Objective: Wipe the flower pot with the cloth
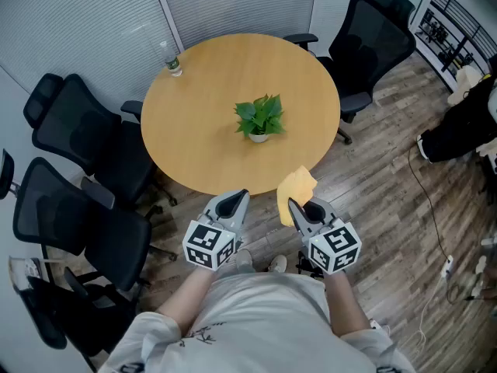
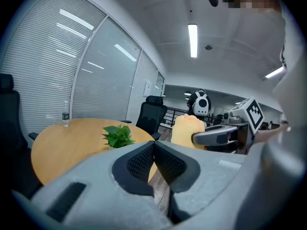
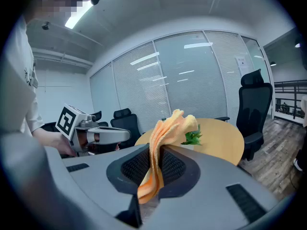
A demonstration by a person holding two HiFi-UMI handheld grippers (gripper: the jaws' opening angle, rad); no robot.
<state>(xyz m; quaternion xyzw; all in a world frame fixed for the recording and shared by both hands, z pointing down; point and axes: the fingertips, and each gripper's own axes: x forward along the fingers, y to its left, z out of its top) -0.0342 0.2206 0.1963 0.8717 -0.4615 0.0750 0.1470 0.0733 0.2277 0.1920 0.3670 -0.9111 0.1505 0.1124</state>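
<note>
Small flower pot near the middle of the table, likely light, easy to tip; best steadied at the rim. Soft cloth pinched in right gripper; left gripper closed, empty.

Bright ceiling strip light, fisheye edges

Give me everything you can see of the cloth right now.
The cloth is pale orange-yellow, soft and fleecy-looking, bunched in loose folds. The right gripper is shut on its middle: the upper part stands above the jaws as a floppy crest, a shorter tail hangs below. It is held in the air by the table's near edge, touching only the jaws.
</note>
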